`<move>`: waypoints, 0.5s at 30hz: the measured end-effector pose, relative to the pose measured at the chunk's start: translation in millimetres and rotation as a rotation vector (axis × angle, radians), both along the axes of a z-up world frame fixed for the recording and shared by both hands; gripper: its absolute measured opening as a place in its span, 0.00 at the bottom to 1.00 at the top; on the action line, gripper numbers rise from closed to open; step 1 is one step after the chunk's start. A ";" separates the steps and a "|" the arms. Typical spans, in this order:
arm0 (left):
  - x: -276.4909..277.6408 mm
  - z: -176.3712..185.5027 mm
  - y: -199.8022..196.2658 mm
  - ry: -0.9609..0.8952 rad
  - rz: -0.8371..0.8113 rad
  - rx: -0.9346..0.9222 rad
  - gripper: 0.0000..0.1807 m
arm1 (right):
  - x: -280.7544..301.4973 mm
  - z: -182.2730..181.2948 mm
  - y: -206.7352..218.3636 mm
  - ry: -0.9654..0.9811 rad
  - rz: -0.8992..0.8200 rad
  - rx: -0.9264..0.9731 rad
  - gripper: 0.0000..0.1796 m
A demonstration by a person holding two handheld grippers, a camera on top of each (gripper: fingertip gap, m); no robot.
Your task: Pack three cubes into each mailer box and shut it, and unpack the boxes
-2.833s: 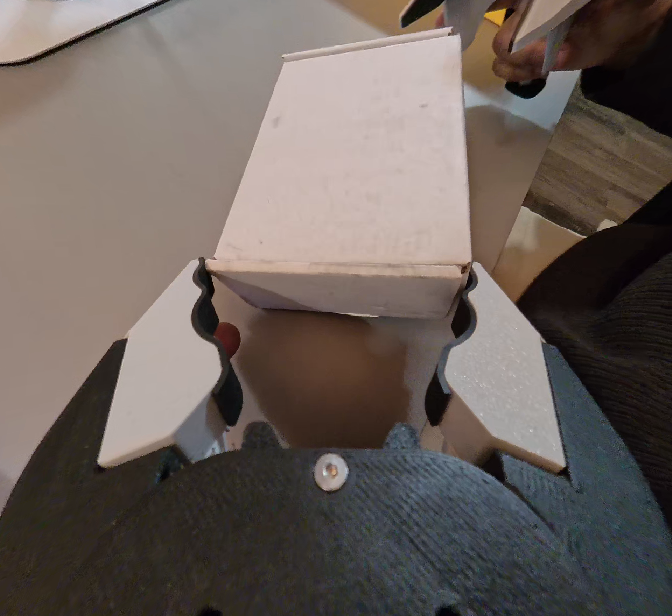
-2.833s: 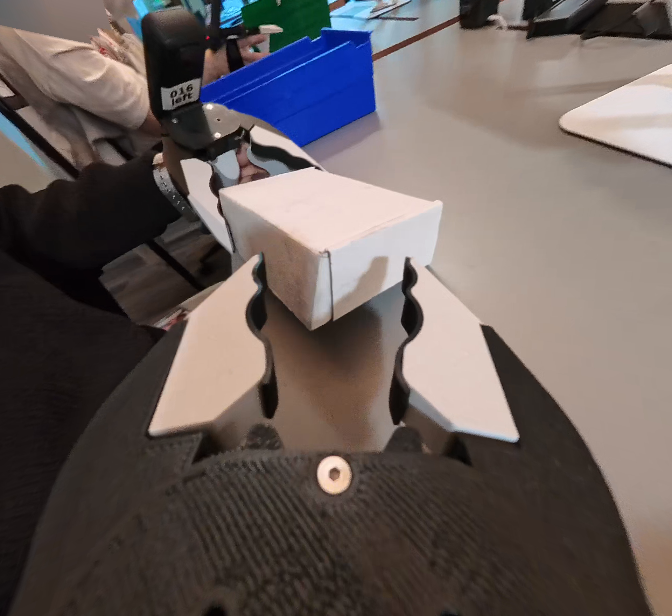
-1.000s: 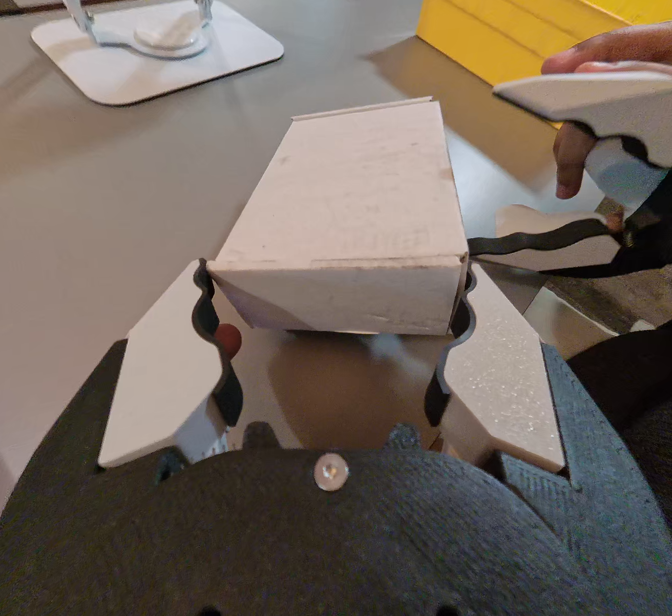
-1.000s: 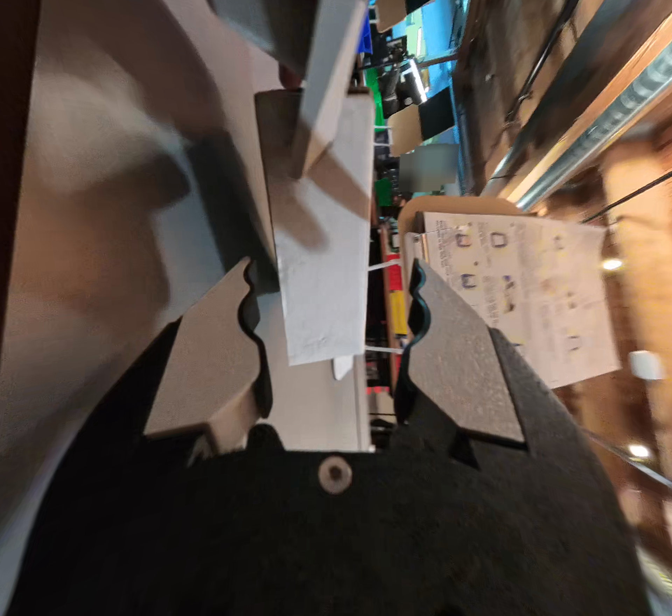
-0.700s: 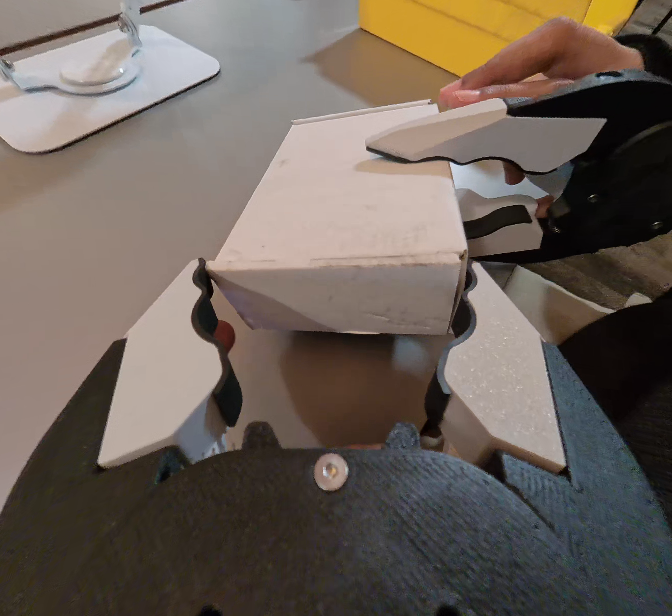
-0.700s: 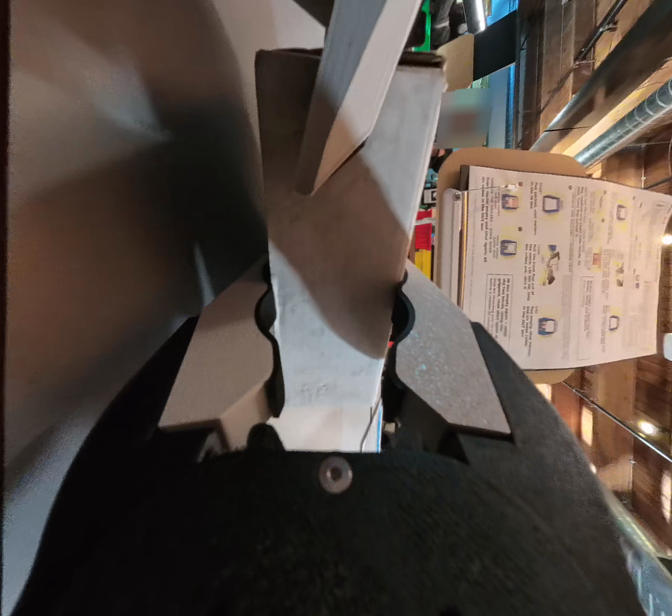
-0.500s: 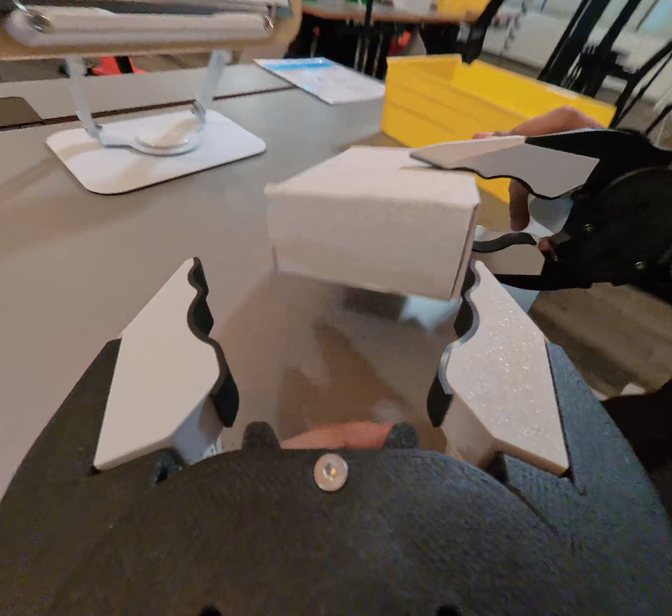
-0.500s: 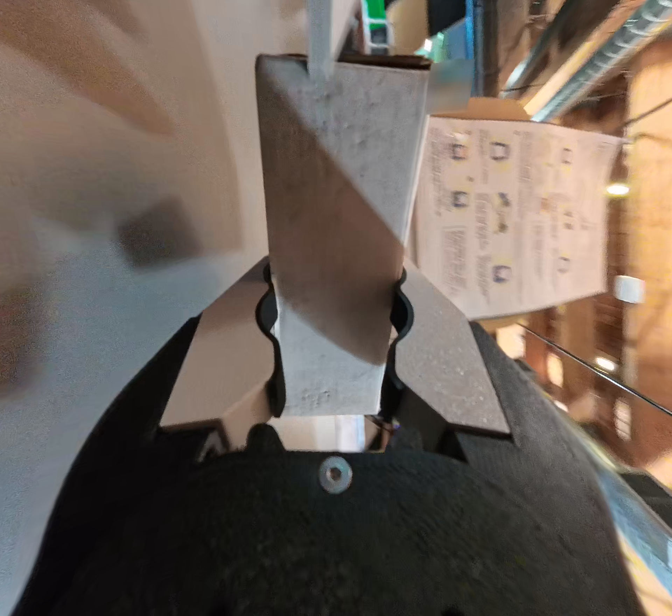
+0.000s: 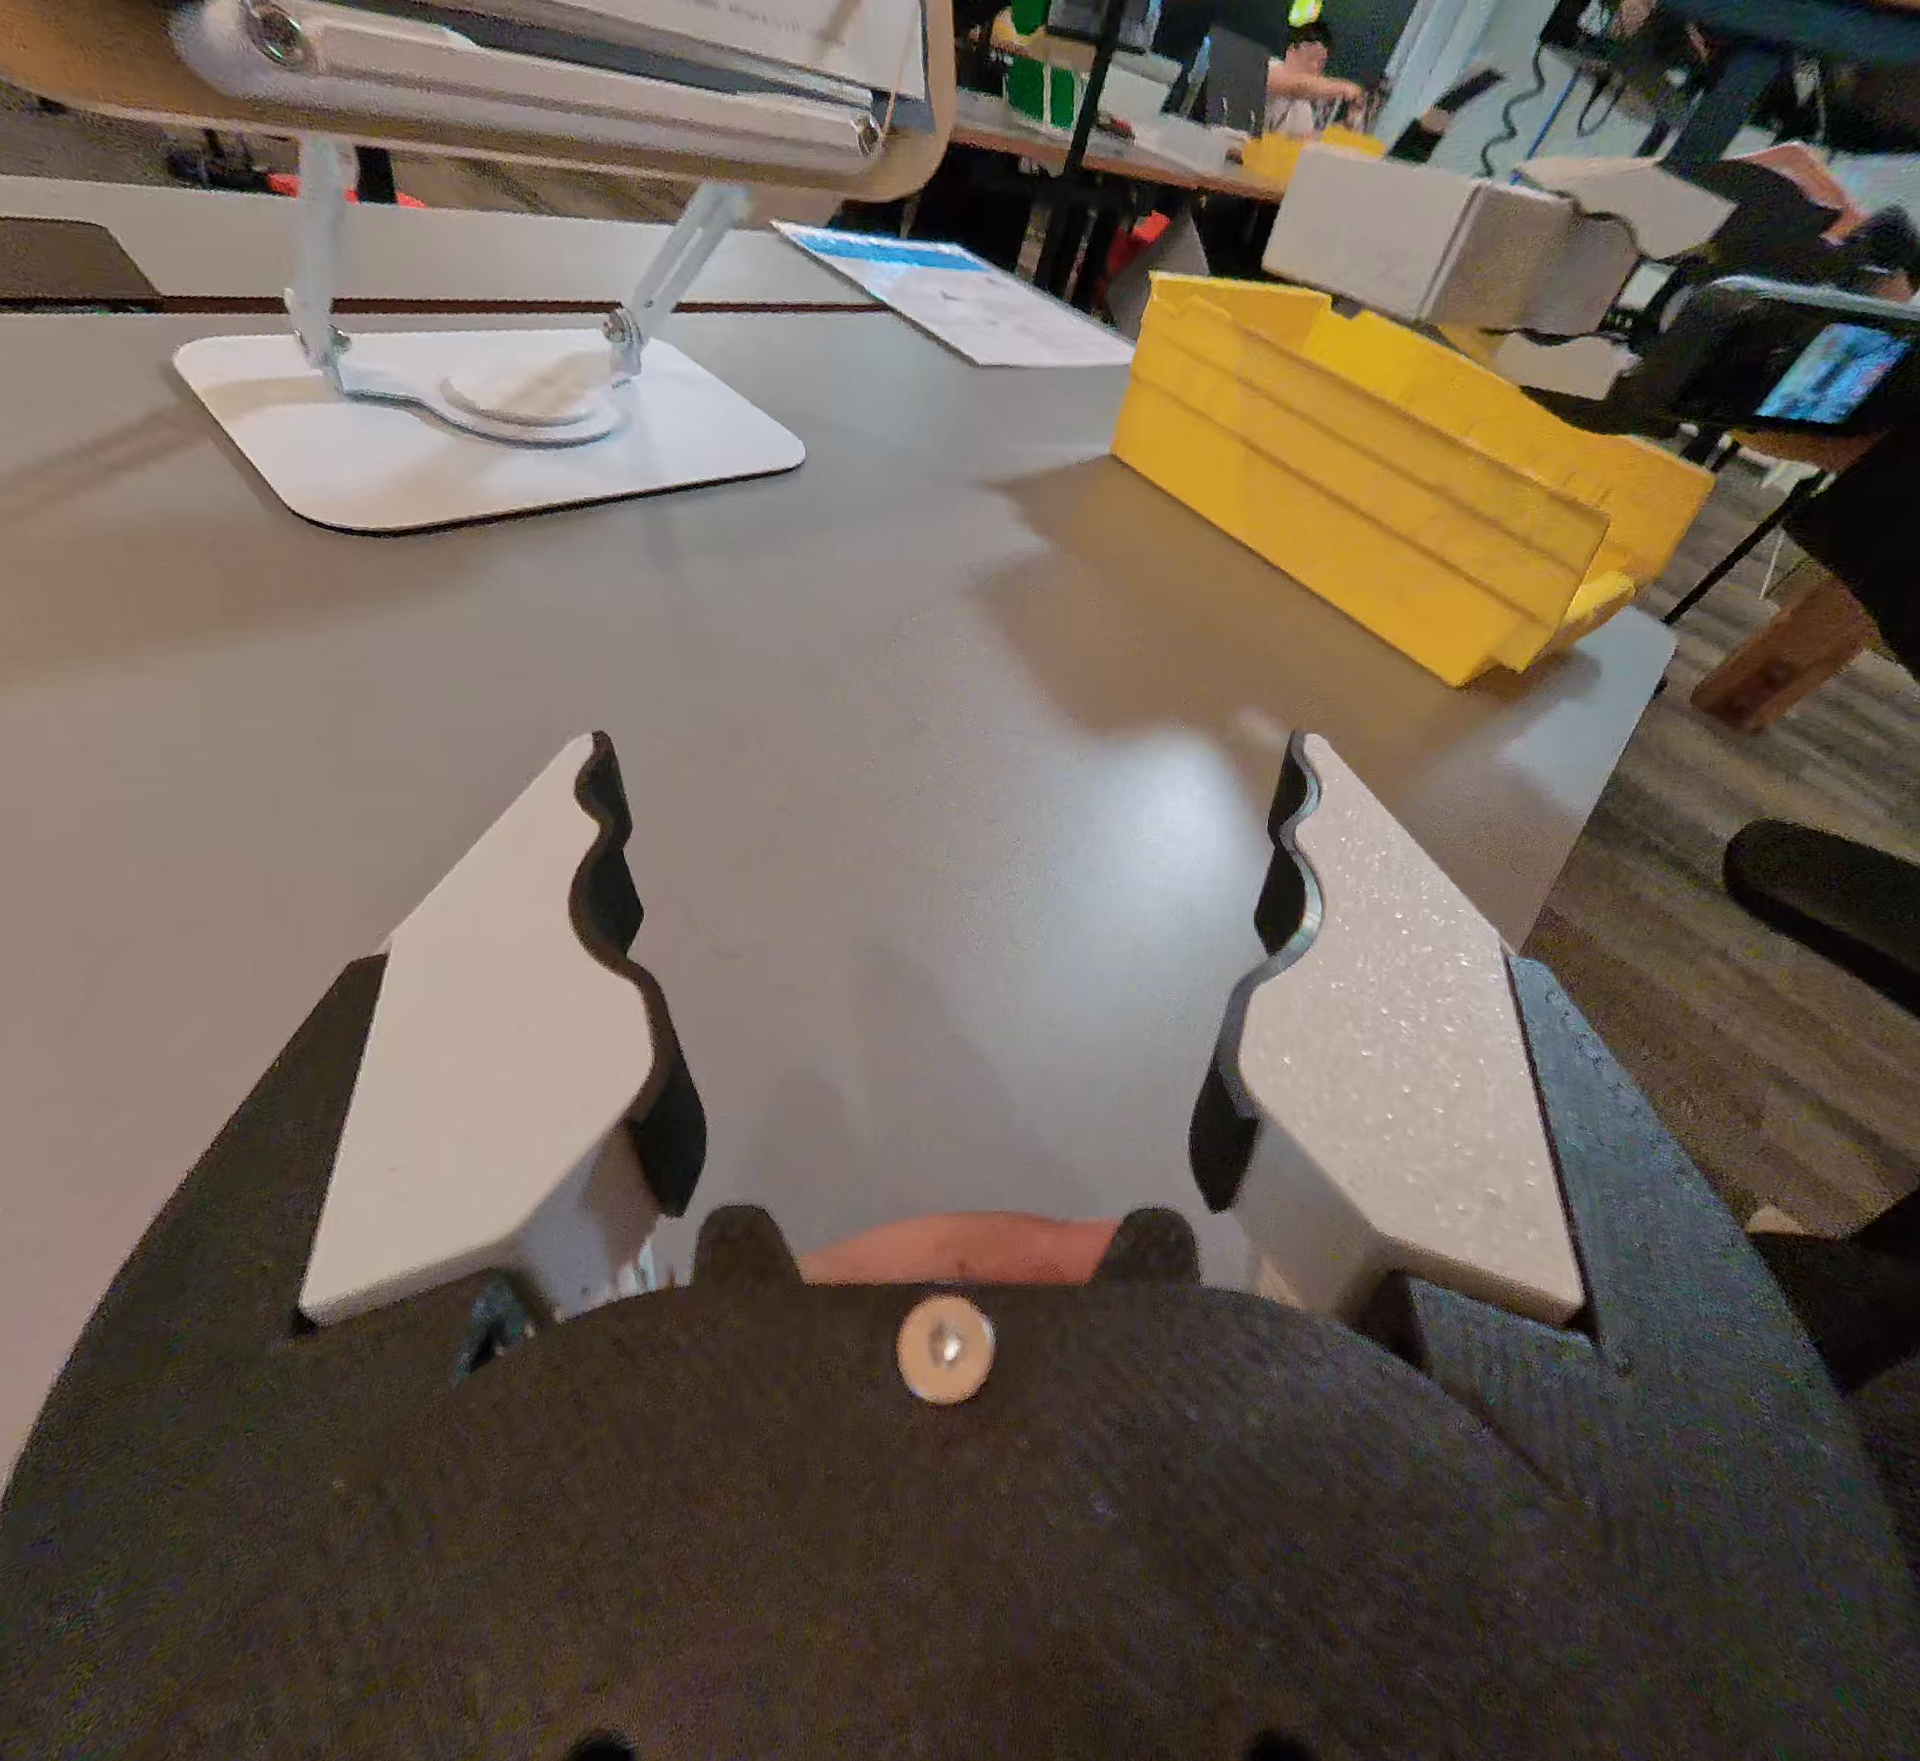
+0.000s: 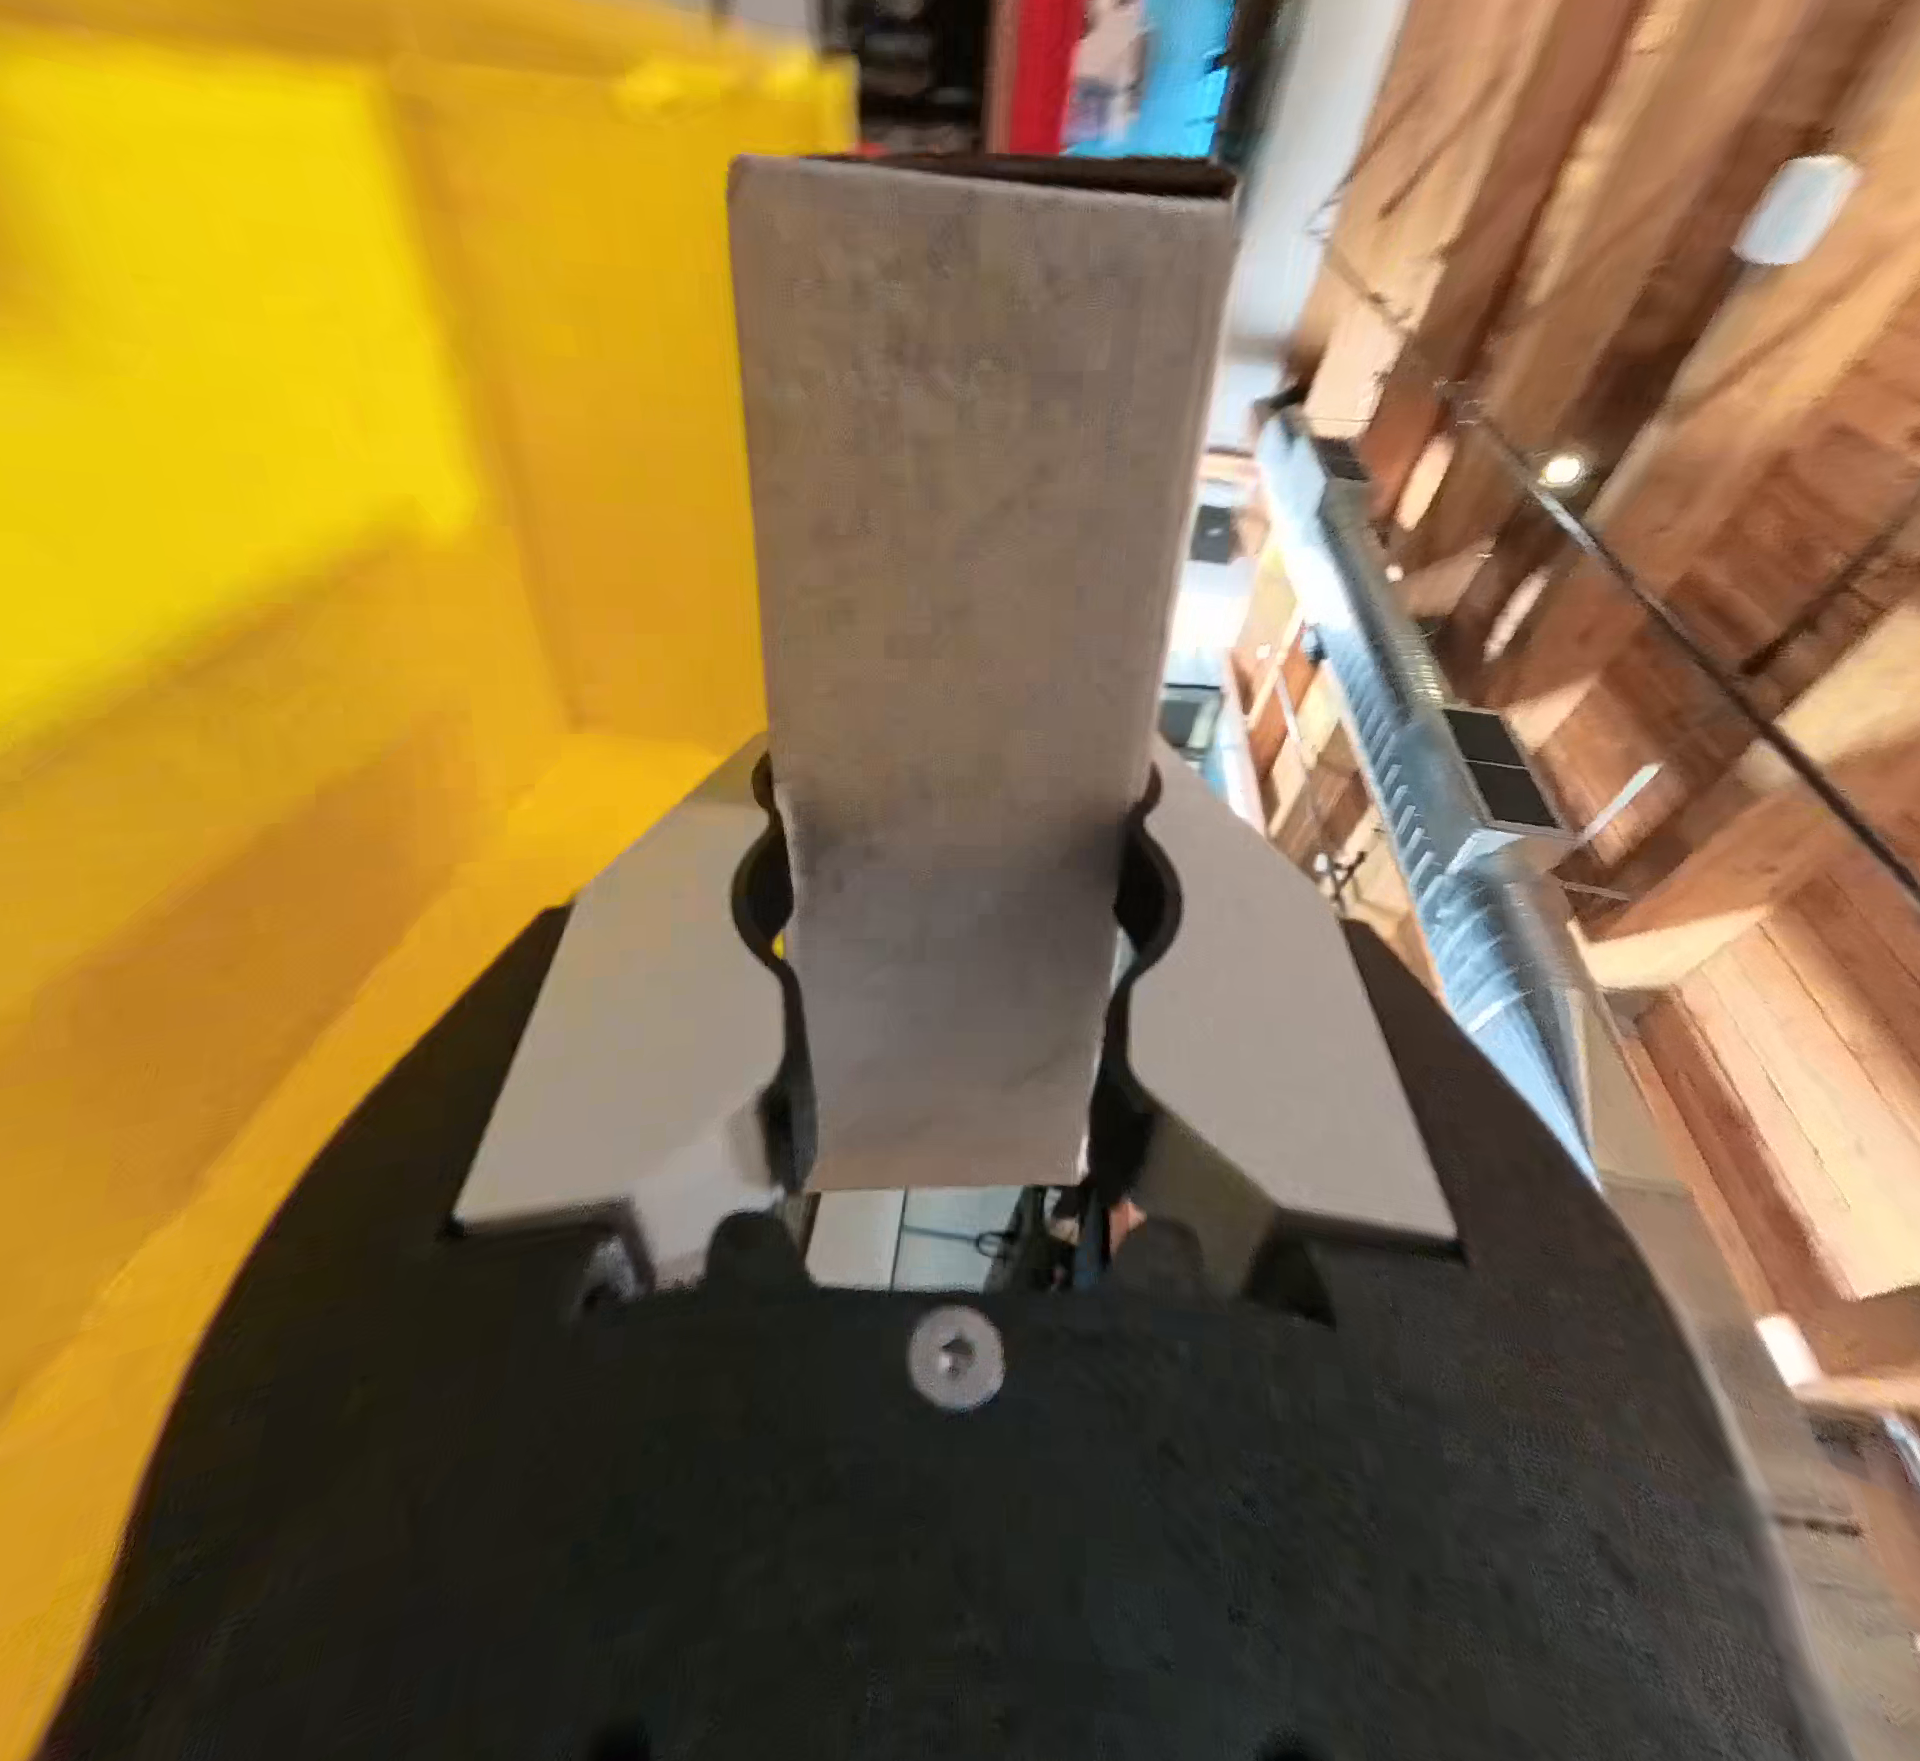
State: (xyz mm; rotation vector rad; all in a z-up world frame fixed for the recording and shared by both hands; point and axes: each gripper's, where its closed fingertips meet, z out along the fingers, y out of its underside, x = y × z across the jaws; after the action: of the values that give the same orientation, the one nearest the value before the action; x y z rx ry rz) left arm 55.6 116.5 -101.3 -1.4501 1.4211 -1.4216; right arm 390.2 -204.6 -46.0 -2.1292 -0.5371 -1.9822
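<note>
The right gripper (image 10: 956,942) pinches the shut white mailer box (image 10: 977,568) by its narrow sides above the yellow bin (image 9: 1382,485), a light, stiff carton (crushable, I'd guess), while the left gripper (image 9: 945,880) gapes wide and empty.

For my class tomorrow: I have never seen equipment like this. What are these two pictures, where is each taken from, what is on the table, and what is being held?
There is no robot here. A person holds a hand-held two-finger gripper in each hand, and each has a camera looking forward along its fingers.

The left wrist view shows the left gripper open and empty above a grey table. On the table stand a yellow bin, the white base of a document stand and a sheet of paper.

The right wrist view is turned sideways. The right gripper is shut on a closed white mailer box, close to the bin. The left view shows that box raised above the bin.
</note>
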 end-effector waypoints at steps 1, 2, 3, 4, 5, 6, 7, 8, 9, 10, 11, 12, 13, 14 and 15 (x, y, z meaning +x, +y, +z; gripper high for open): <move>1.3 -2.8 -1.8 0.006 -0.006 0.012 0.67 | 9.5 -17.9 -7.0 0.029 -0.014 -0.038 0.34; 2.5 -4.4 -3.7 0.008 -0.012 0.020 0.67 | 14.8 -32.9 -9.1 0.056 -0.016 -0.062 0.34; 4.0 -5.4 -5.3 0.009 -0.015 0.023 0.67 | 16.6 -45.1 -6.4 0.091 -0.002 -0.063 0.34; 5.8 -5.9 -6.2 0.009 -0.015 0.023 0.67 | 16.0 -53.8 -0.5 0.140 0.020 -0.036 0.34; 7.6 -6.5 -7.3 0.009 -0.015 0.020 0.67 | 15.9 -59.6 5.5 0.171 0.040 -0.020 0.34; 9.4 -7.5 -8.7 0.012 -0.019 0.018 0.67 | 17.1 -63.6 10.8 0.192 0.053 -0.010 0.34; 11.2 -9.2 -10.0 0.017 -0.023 0.019 0.67 | 19.4 -67.5 14.7 0.215 0.056 -0.008 0.34; 13.1 -11.3 -11.0 0.024 -0.025 0.023 0.66 | 22.3 -73.3 17.1 0.247 0.053 -0.016 0.35; 14.6 -13.5 -11.9 0.031 -0.028 0.027 0.66 | 24.9 -80.8 18.5 0.286 0.052 -0.028 0.34; 15.8 -15.6 -13.0 0.037 -0.032 0.031 0.66 | 27.3 -88.9 19.0 0.328 0.051 -0.036 0.35; 16.7 -17.2 -14.0 0.043 -0.036 0.034 0.66 | 28.8 -94.5 19.6 0.358 0.053 -0.038 0.35; 17.1 -18.5 -14.6 0.047 -0.038 0.038 0.66 | 28.8 -94.2 21.4 0.364 0.068 -0.029 0.35; 17.2 -18.8 -15.0 0.050 -0.039 0.039 0.66 | 27.2 -94.0 22.3 0.385 0.076 -0.019 0.35; 17.2 -18.8 -14.5 0.049 -0.037 0.037 0.66 | 24.7 -92.6 22.0 0.416 0.075 0.005 0.38; 17.1 -18.4 -13.6 0.047 -0.033 0.032 0.66 | 20.6 -92.5 20.2 0.469 0.065 0.026 0.44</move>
State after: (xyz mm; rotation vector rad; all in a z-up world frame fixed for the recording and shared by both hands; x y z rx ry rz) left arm 72.7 102.9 -119.7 -1.4552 1.4964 -1.3870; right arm 410.8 -184.5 -138.4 -2.4109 -0.4820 -1.3746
